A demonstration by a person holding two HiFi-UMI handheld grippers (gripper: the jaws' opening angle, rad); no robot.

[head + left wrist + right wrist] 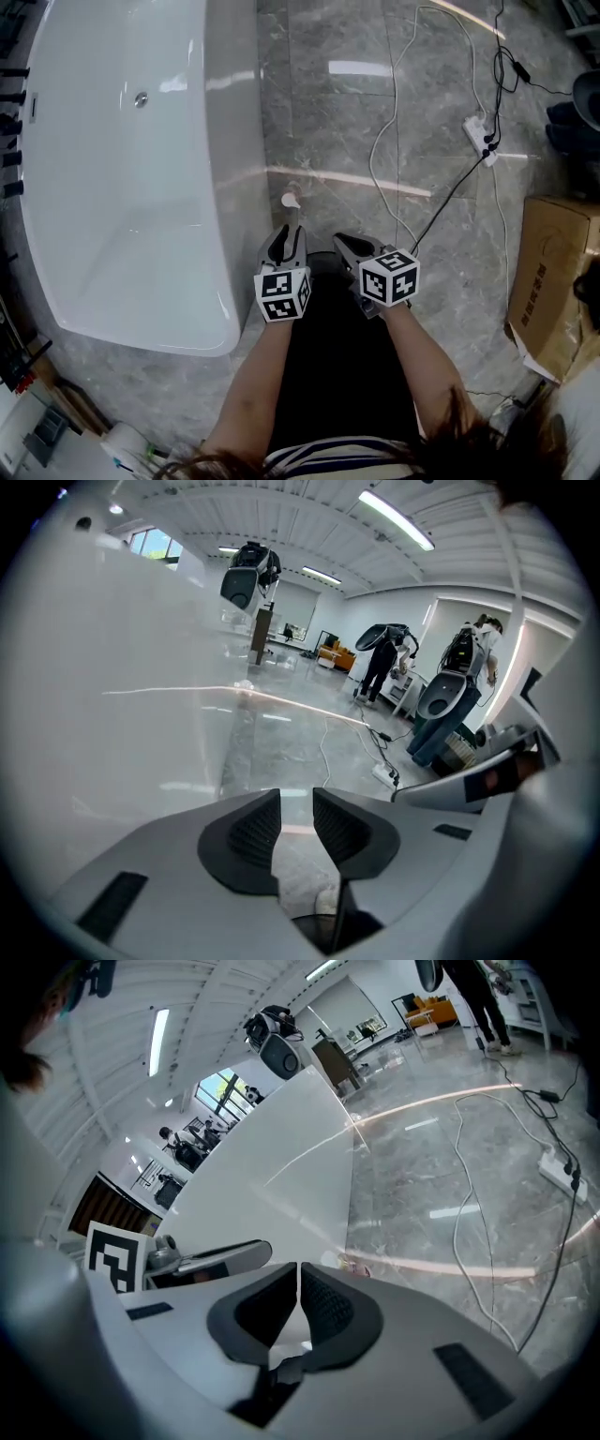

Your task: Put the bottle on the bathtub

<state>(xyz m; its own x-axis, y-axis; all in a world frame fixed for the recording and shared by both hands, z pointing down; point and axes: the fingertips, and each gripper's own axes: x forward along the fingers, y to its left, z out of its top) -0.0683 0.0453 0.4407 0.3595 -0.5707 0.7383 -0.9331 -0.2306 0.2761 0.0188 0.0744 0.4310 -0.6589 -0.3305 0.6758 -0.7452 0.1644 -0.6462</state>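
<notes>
A white bathtub fills the left of the head view, its outer wall close on the left in the left gripper view. A small white-topped bottle rests on the grey floor by the tub's side; in the right gripper view the bottle shows just past the jaws. My left gripper hovers just short of it, jaws a little apart with only floor between them. My right gripper is beside it, jaws closed on nothing.
A white power strip with black and white cables lies on the floor at the far right. A cardboard box stands at the right edge. Dark fittings line the tub's left edge. People and equipment stand far off.
</notes>
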